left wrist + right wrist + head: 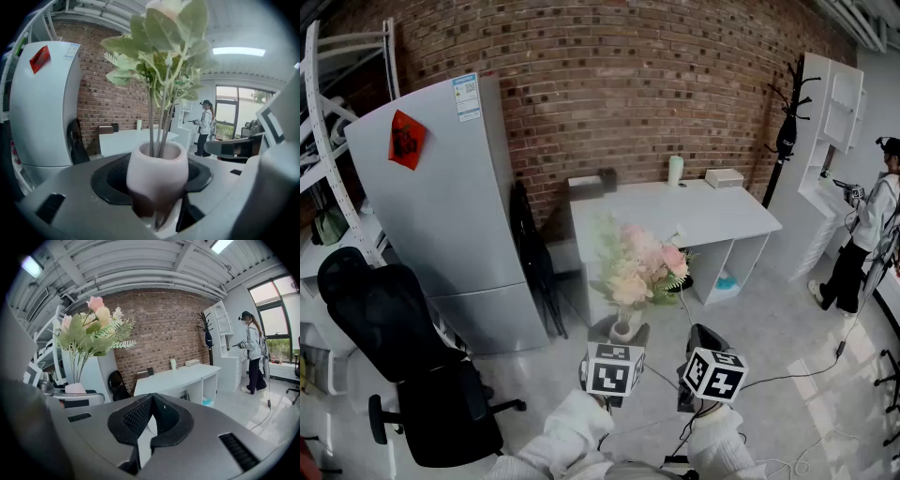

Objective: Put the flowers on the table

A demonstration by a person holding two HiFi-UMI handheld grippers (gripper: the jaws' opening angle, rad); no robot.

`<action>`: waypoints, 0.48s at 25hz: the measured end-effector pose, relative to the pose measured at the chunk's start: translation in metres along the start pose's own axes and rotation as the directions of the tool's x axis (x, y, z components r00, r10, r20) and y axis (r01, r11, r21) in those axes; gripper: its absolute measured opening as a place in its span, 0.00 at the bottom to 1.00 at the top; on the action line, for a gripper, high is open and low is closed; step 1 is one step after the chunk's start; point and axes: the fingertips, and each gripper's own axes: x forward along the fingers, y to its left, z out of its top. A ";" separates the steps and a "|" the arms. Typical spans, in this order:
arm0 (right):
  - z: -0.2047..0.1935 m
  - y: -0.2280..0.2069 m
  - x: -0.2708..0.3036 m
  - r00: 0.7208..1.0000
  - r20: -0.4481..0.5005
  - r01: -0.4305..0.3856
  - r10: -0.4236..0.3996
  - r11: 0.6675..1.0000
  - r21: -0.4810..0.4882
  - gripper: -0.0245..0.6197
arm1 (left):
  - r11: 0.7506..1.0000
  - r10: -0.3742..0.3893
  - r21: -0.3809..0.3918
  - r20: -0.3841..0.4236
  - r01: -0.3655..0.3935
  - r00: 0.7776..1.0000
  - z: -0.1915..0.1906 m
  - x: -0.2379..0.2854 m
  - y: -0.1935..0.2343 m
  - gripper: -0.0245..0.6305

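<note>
A pale vase of pink and cream flowers stands upright between the jaws of my left gripper, which is shut on the vase. In the left gripper view the vase fills the middle, with green leaves above it. My right gripper hangs beside it on the right. Its jaws are shut with nothing between them, and it sees the flowers to its left. The white table stands ahead against the brick wall, across some floor.
A grey fridge stands to the left, with a black office chair in front of it. A green bottle and a box sit at the table's back edge. A person stands far right by white shelves.
</note>
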 end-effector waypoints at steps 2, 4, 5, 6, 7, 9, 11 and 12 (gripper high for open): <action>0.000 0.002 0.002 1.000 0.000 0.001 -0.001 1.000 0.000 0.07 | 1.000 -0.002 0.002 0.002 0.002 1.000 0.000 0.000 0.002 0.45; 0.000 0.004 0.003 1.000 0.002 0.001 -0.001 1.000 0.001 0.07 | 1.000 -0.003 0.006 0.002 0.003 1.000 0.000 0.000 0.004 0.45; 0.000 0.006 0.004 1.000 0.003 0.002 -0.002 1.000 0.001 0.07 | 1.000 -0.003 0.008 0.001 0.003 1.000 -0.001 0.001 0.006 0.45; 0.001 0.007 0.006 1.000 0.004 0.003 -0.003 1.000 0.002 0.07 | 1.000 -0.004 0.009 -0.001 0.004 1.000 -0.001 0.001 0.008 0.45; 0.001 0.009 0.007 1.000 0.005 0.003 -0.003 1.000 0.002 0.07 | 1.000 -0.004 0.010 -0.002 0.004 1.000 -0.001 0.001 0.010 0.45; 0.001 0.013 0.011 1.000 0.004 0.001 -0.001 1.000 0.007 0.07 | 1.000 -0.004 0.013 -0.004 0.004 1.000 0.000 0.002 0.015 0.45; 0.000 0.017 0.015 1.000 -0.001 -0.009 0.009 1.000 0.029 0.07 | 1.000 -0.006 0.017 -0.003 0.006 1.000 0.002 0.003 0.020 0.45; -0.001 0.018 0.017 1.000 -0.002 -0.012 0.012 0.999 0.044 0.07 | 1.000 -0.007 0.020 -0.001 0.007 1.000 0.003 0.003 0.023 0.45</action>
